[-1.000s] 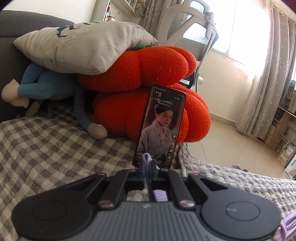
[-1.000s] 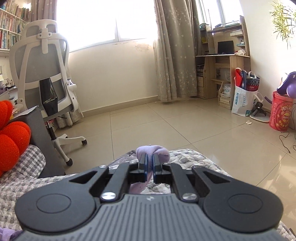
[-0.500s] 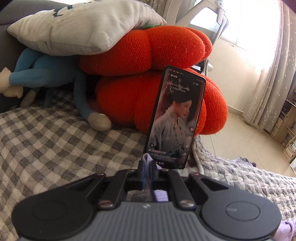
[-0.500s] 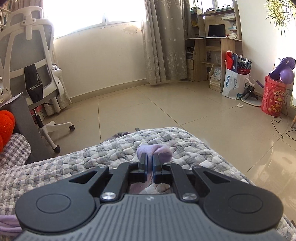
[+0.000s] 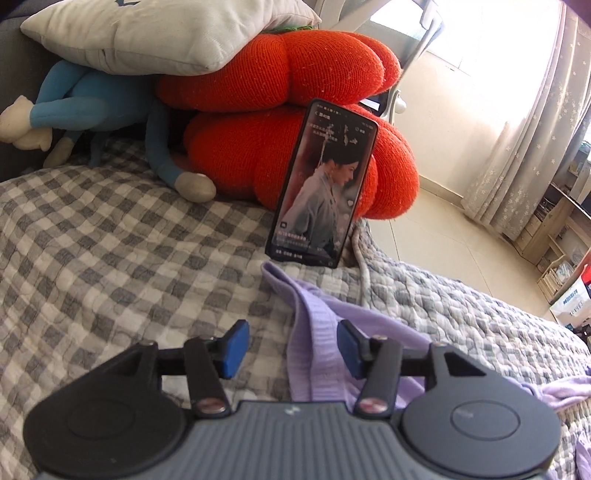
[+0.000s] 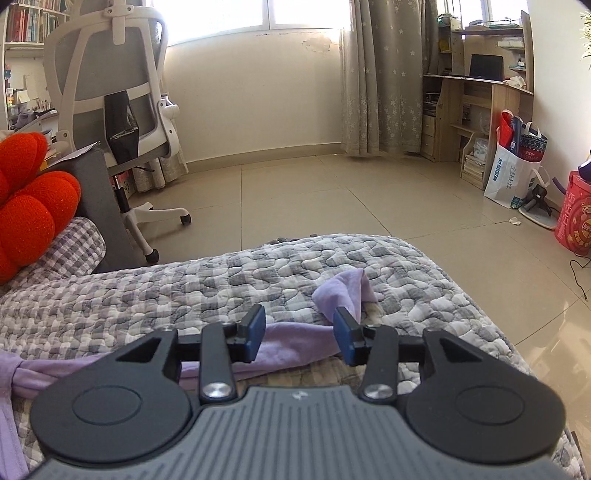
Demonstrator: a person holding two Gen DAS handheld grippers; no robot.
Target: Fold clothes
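Note:
A lilac garment (image 5: 317, 339) lies on the grey checked quilt (image 5: 110, 266). Its ribbed edge runs between the blue pads of my left gripper (image 5: 291, 347), which is open just above it. In the right wrist view another end of the lilac garment (image 6: 343, 291) lies bunched on the quilt (image 6: 221, 280), with a strip running left under the jaws. My right gripper (image 6: 299, 332) is open over that strip, holding nothing.
A phone (image 5: 321, 188) stands propped against orange pumpkin cushions (image 5: 280, 110), just beyond the garment. A grey pillow (image 5: 159, 33) and a blue plush toy (image 5: 92, 107) lie behind. An office chair (image 6: 110, 96), tiled floor (image 6: 332, 192) and shelves (image 6: 476, 110) lie past the bed's edge.
Both grippers were shut on the lilac garment and have opened, letting it drop onto the quilt. Both have lowered and moved toward the bed.

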